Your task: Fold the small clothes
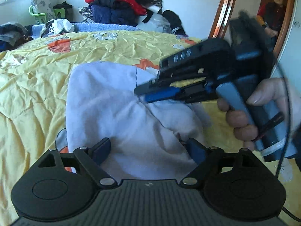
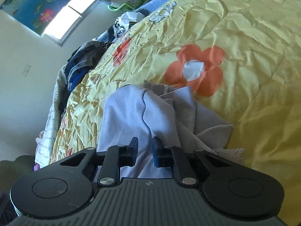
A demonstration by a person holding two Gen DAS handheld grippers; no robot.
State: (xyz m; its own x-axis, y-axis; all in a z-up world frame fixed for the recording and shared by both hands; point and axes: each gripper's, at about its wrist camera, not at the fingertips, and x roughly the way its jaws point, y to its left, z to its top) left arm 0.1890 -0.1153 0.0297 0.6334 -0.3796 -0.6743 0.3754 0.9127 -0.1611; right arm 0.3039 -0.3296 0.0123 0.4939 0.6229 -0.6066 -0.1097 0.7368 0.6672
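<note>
My left gripper point(image 1: 148, 150) stands wide, its blue-padded black fingers point(image 1: 102, 148) spread to either side of the soft, pale lavender cotton garment point(image 1: 112, 103), which lies straight ahead of the tool in smooth, rounded folds; the right-hand pad touches a rumpled edge of the cloth, but nothing is pinched. Ahead and to the right of this tool, my right gripper point(image 1: 143, 92) comes in sideways, motion-blurred, its black-and-blue fingers drawn close on a ridge of the same garment. From the right wrist camera that reads clearly: the right gripper point(image 2: 145, 151) is narrow, and a bunched seam of the garment point(image 2: 131, 113) runs between its two flat pads, so it is holding the fabric. Just right of the pinched part, the cloth turns back to show a greyer, duller inside face with a lacy edge. The garment rests on the crinkled, glossy yellow bedspread with orange flower prints point(image 2: 244, 37), which spreads beyond both tools. Far ahead of the left tool sits a heap of puffy red and navy jackets point(image 1: 116, 1).
</note>
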